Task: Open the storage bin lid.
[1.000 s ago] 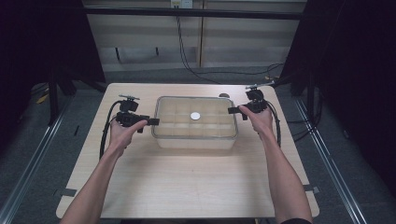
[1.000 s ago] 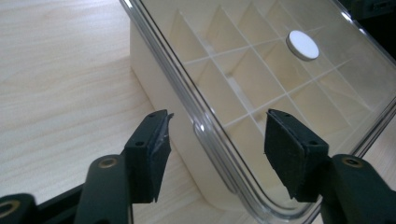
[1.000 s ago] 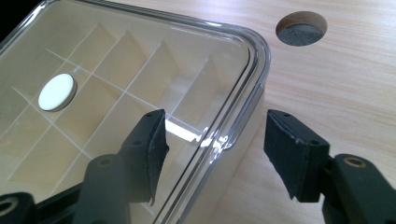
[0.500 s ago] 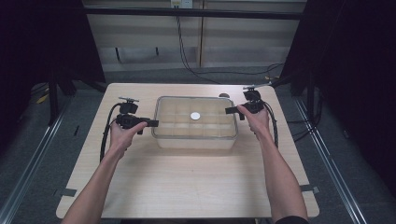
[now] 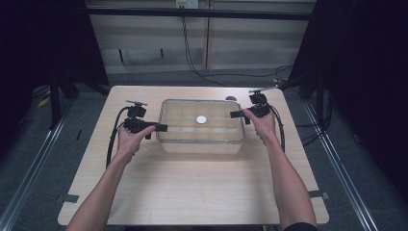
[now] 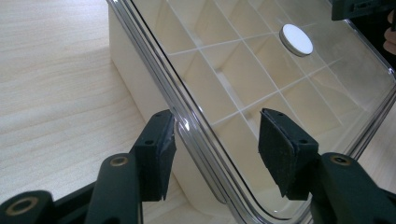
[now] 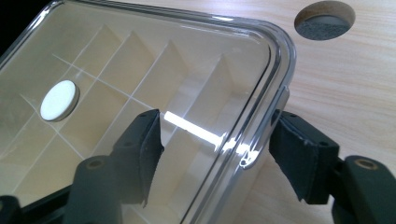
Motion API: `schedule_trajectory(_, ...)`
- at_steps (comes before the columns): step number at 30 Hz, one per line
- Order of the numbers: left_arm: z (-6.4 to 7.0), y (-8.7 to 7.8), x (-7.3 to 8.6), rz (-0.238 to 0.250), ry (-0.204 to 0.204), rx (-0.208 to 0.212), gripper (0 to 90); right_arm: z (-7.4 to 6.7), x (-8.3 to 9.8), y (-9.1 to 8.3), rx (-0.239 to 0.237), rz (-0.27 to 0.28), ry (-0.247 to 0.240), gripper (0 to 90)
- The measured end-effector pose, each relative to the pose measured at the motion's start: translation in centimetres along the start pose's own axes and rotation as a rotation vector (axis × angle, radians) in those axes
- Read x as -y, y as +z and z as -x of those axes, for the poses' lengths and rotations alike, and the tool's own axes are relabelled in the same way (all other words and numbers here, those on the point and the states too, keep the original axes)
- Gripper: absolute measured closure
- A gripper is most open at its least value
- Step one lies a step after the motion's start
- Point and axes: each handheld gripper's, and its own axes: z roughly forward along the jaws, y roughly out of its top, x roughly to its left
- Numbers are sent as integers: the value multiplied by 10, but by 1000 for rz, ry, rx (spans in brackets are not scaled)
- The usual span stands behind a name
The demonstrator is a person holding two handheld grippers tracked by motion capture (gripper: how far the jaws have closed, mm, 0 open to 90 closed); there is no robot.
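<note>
A clear plastic box [image 5: 192, 139] with a grid of compartments stands at the back middle of the table. Its transparent lid [image 6: 261, 70] has a white round disc [image 5: 201, 119] at the centre, and the disc [image 6: 297, 39] lies towards the top right in the left gripper view. My left gripper [image 5: 162, 128] is at the box's left side, open. Its jaws straddle the lid's rim [image 6: 187, 112], one outside and one over the lid. My right gripper [image 5: 235, 114] is open at the right side, jaws on either side of the lid's rim [image 7: 275, 88] near a corner.
The light wooden table [image 5: 192, 192] has a round cable hole [image 7: 324, 21] just behind the box's right corner. Black cables loop from both grippers along the table's sides. The other gripper [image 6: 359, 7] sits at the top right of the left gripper view.
Both grippers have edged slightly inward towards the box's sides. The box and lid have not moved.
</note>
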Motion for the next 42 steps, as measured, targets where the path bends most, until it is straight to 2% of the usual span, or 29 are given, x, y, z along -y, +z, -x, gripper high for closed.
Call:
schedule_trajectory(5, -1, 0, 0, 0, 2, 2, 469, 1, -1, 4, -4, 3, 8, 305)
schedule_trajectory(7, -1, 1, 0, -2, 4, 9, 473, 1, -2, 3, 2, 4, 4, 338)
schedule_trajectory(8, -1, 1, 0, 4, -2, 8, 478, 1, -3, 0, 19, 10, 5, 382)
schedule_trajectory(12, -3, 0, 0, 4, -7, 16, 498, 3, -1, -1, 3, 17, 25, 418)
schedule_trajectory(18, -2, 0, -1, 8, -5, 8, 497, 3, 0, -2, 3, 24, 32, 422)
schedule_trajectory(25, -1, 3, -1, 18, -10, 24, 481, 2, 0, -5, 4, 38, 26, 428)
schedule_trajectory(26, -1, 4, -1, 19, -12, 31, 483, 2, -1, -8, -1, 67, 33, 466)
schedule_trajectory(28, -1, 2, -2, 21, 0, 28, 491, 1, -1, -10, -4, 87, 34, 479)
schedule_trajectory(29, 0, 3, -3, 19, -7, 24, 496, 0, -2, -11, -2, 91, 29, 478)
schedule_trajectory(31, 1, 2, -5, 13, 4, 17, 496, -1, -4, -12, 3, 84, 25, 479)
schedule_trajectory(34, 0, 1, -5, 20, 5, 14, 502, 0, -3, -13, -23, 93, 42, 494)
schedule_trajectory(36, 0, 1, -5, 23, -6, 8, 503, -2, -3, -12, -32, 94, 33, 496)
schedule_trajectory(42, -2, -2, -6, 39, -4, 8, 541, -2, -3, -13, -55, 109, 38, 498)
